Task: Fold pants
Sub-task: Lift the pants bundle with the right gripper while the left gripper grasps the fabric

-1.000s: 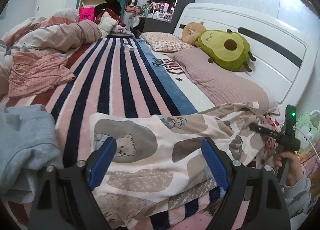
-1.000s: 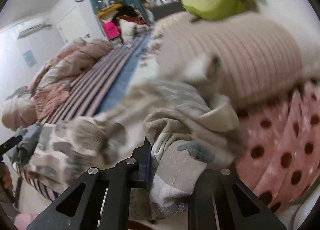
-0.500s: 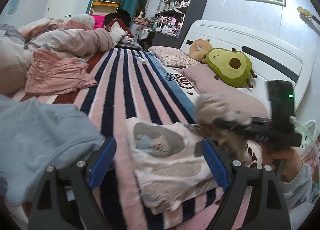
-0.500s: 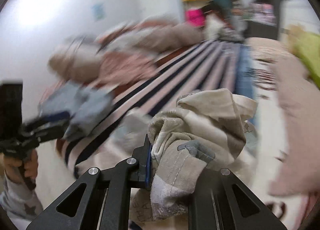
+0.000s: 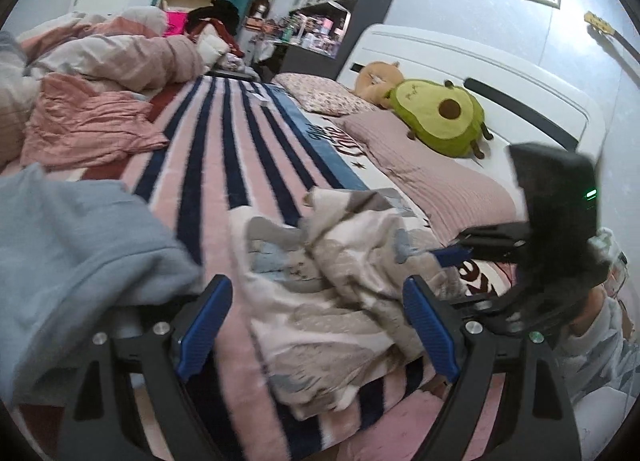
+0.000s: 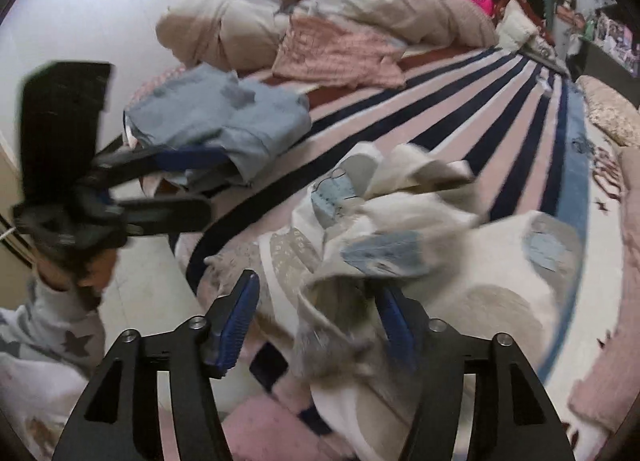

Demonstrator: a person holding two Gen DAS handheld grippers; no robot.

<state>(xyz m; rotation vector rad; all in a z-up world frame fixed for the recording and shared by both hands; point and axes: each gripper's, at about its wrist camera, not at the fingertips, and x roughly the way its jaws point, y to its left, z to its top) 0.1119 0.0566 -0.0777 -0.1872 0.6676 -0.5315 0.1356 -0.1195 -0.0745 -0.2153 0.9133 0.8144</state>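
Half done at most, I would judge: the pants (image 6: 400,245) lie near the foot edge of the striped blanket (image 5: 224,165) as a rumpled heap, one part thrown over the rest, with nothing yet flattened or squared. Smoothing the doubled cloth and at least one more fold look to be left.

Jaws of the right gripper (image 6: 316,321) are opening — a bunched edge of the cloth sits between them, slack and blurred, and the pads do not seem to press on it. Those of the left gripper (image 5: 316,333) stand wide and hold nothing, hovering just short of the heap beside a grey-blue garment (image 5: 68,245).

Writing is scarce. Dark red lettering shows on the white sheet (image 5: 344,141) beside the blanket, too warped to read — likewise faint print on a grey patch of the pants.
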